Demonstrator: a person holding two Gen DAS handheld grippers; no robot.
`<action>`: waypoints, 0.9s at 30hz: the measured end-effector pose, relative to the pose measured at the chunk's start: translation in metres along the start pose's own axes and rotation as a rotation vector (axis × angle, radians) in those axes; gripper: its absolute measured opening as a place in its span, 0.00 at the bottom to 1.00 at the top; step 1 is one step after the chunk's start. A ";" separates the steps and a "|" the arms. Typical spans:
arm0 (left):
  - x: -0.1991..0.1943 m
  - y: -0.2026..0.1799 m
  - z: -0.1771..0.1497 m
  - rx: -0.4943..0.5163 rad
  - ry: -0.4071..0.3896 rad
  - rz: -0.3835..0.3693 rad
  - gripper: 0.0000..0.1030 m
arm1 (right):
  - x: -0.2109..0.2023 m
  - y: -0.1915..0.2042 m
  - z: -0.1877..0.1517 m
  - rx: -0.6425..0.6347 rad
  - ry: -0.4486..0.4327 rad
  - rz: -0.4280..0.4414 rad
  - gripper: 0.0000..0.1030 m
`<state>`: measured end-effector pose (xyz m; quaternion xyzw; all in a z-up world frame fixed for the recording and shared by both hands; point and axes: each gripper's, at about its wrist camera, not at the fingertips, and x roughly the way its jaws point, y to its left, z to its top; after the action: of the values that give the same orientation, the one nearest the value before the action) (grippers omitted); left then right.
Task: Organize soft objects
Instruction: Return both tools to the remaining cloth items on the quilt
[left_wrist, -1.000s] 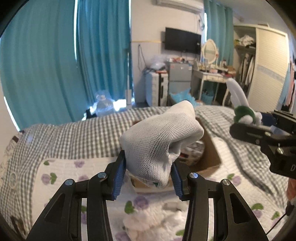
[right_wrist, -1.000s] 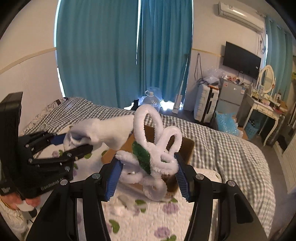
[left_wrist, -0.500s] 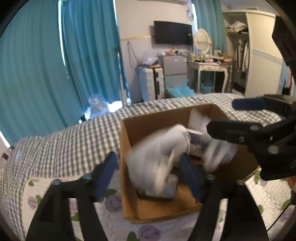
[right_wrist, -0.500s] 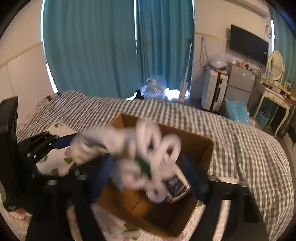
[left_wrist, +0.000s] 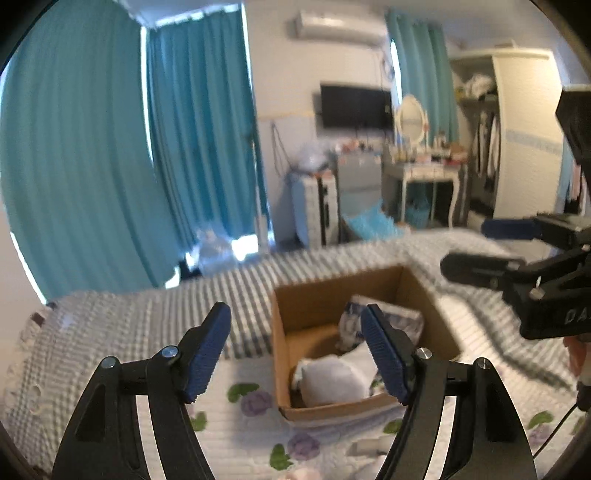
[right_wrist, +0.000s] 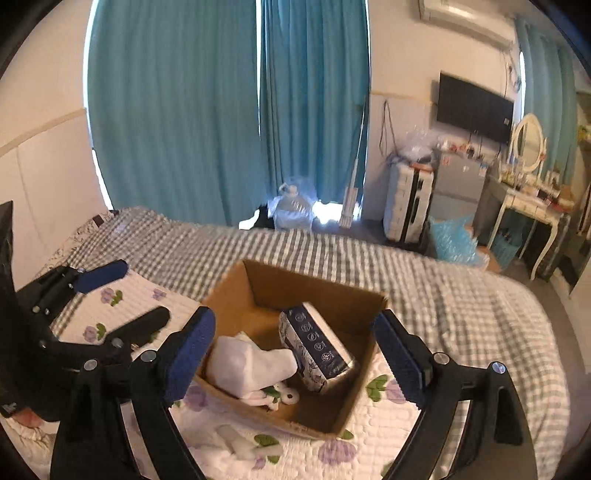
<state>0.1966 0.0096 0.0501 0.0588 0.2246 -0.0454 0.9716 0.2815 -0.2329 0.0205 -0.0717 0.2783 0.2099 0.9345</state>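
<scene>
Hovering over the bed (right_wrist: 461, 317), both grippers gape wide with nothing between the pads: left gripper (left_wrist: 295, 354), right gripper (right_wrist: 293, 360). Ahead of and below both sits the open cardboard box (right_wrist: 314, 286), which holds the white mesh cloth (right_wrist: 247, 365) nearest the right gripper, the white-and-green plush toy (right_wrist: 280, 397) half buried under it, and a blue-patterned packet (right_wrist: 317, 350) tilted beside them. Loose white bits (right_wrist: 236, 439), possibly more soft items, lie on the floral quilt (right_wrist: 384, 432) just below the right gripper.

Brown cardboard box (right_wrist: 258, 280), grey-checked bedspread (right_wrist: 443, 295), teal curtains (right_wrist: 177, 110)
</scene>
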 end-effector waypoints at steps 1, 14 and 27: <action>-0.015 0.001 0.006 -0.005 -0.020 0.004 0.72 | -0.015 0.005 0.004 -0.011 -0.010 -0.008 0.88; -0.132 0.020 0.016 -0.044 -0.098 0.045 0.73 | -0.137 0.071 -0.006 -0.086 -0.070 -0.025 0.93; -0.037 0.014 -0.124 -0.140 0.223 0.057 0.73 | -0.014 0.092 -0.124 -0.017 0.189 0.022 0.93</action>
<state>0.1114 0.0424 -0.0431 0.0019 0.3322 0.0048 0.9432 0.1703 -0.1860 -0.0774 -0.0960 0.3642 0.2150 0.9011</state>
